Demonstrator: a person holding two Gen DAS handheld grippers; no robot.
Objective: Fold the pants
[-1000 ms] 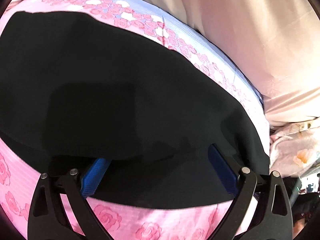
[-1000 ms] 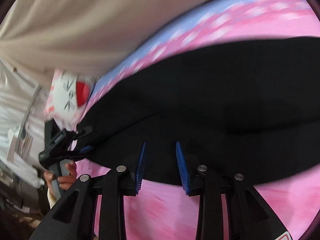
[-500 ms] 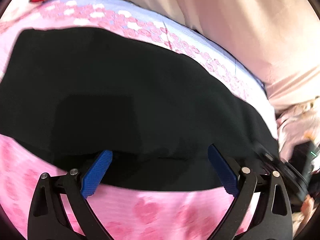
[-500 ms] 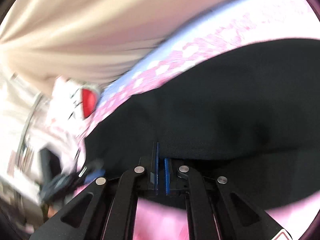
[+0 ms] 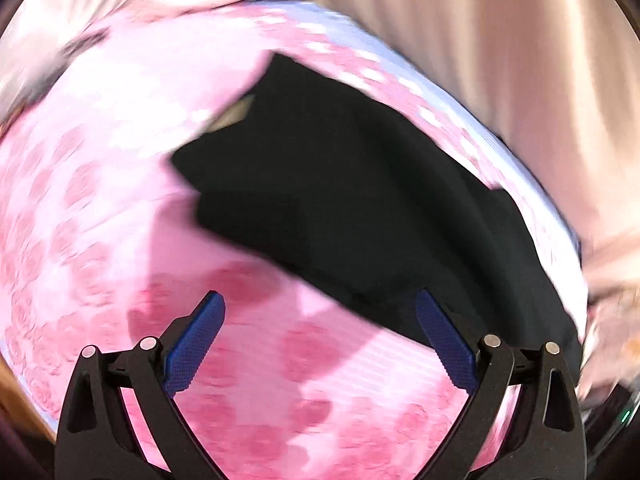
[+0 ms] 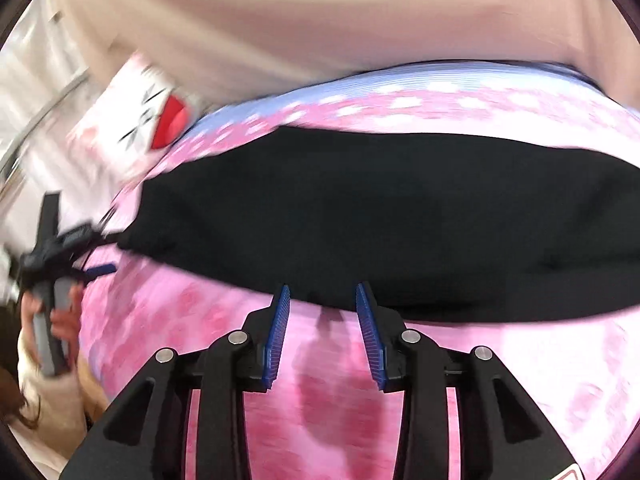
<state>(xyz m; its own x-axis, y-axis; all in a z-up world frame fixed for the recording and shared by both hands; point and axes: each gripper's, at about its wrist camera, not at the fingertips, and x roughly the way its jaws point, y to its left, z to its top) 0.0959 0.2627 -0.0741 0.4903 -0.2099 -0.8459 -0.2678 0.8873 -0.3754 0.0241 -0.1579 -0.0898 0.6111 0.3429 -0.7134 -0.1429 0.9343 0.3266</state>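
Pink rose-print bed sheet (image 5: 100, 200) carries the black pants (image 5: 360, 208); our left gripper (image 5: 320, 344) hangs spread wide at their near edge. From the right wrist, our right gripper (image 6: 322, 332) hovers parted, empty, just short of the pants (image 6: 380, 216).

A pink bed sheet (image 5: 100, 184) printed with darker pink roses covers the bed, and its far edge turns to a pale blue band (image 6: 400, 80) strewn with white and pink blossoms. Beyond that edge hangs a beige curtain (image 6: 320, 20) in long soft folds, seen also in the left wrist view (image 5: 520, 60). At the far left corner of the bed, in the right wrist view, lies a white pillow (image 6: 136, 120) with a cartoon cat face, black whiskers and a red bow; the left wrist view catches only a blurred red patch of it at the top. Left of the pillow, pale metal rails (image 6: 36, 120) show, too blurred to name.
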